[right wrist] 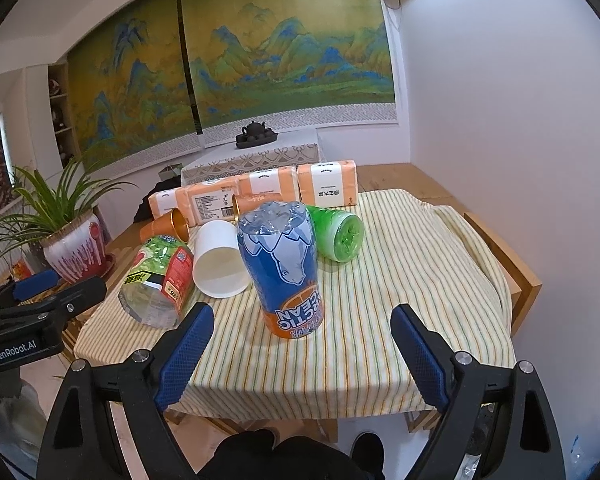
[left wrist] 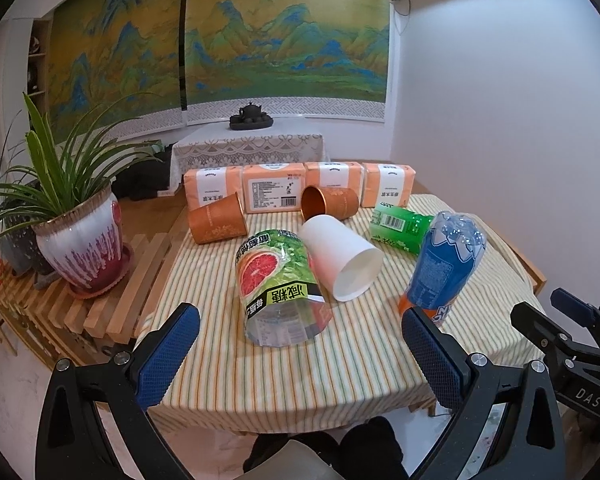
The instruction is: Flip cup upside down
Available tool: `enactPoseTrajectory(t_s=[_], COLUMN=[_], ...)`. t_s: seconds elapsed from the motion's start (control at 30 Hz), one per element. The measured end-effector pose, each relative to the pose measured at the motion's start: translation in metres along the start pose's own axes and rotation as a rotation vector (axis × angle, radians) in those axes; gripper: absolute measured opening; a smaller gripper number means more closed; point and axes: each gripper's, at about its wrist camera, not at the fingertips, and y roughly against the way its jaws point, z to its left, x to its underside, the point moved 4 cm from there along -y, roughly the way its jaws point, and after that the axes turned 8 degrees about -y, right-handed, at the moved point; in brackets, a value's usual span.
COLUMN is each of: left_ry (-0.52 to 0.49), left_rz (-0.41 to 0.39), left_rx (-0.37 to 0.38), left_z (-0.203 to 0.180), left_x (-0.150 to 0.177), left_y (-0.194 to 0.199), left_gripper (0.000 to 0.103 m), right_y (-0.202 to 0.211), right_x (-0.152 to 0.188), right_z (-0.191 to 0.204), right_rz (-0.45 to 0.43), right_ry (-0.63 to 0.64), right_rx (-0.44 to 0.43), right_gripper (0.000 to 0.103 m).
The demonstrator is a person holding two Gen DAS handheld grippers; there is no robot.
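A: Where are the fingers?

B: The left gripper (left wrist: 300, 354) fills the bottom of the left wrist view, its blue pads (left wrist: 168, 356) spread wide and holding nothing. The right gripper (right wrist: 302, 354) sits at the bottom of its own view, likewise spread and empty. Both hover at the near edge of a striped tablecloth (right wrist: 400, 264).

A: And the cup?

B: A white paper cup (left wrist: 342, 262) lies on its side at the centre of the left view, mouth toward the camera. Touching its left side is a cut grapefruit-label bottle (left wrist: 280, 286), also tipped over. At right centre a blue bottle (left wrist: 446, 262) stands upside down; behind it lies a green bottle (left wrist: 402, 226).

A: Further back?

B: Two orange cups (left wrist: 218, 222) lie on their sides before a row of orange tissue packs (left wrist: 274, 186). A potted plant (left wrist: 82, 236) stands at middle left
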Motion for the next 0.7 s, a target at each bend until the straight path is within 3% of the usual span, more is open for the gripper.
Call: enactPoseTrajectory(t_s=[0.7], left_ry=[-0.017], left_rz=[-0.006], left_rx=[0.000], left_z=[-0.0040], left_x=[0.0000], left_y=[-0.0016], left_gripper=[0.102], right_y=[0.0000], right_x=[0.0017], right_z=[-0.0056], right_rz=[0.001], right_ry=[-0.011], right_rx=[0.006], right_gripper=[0.088])
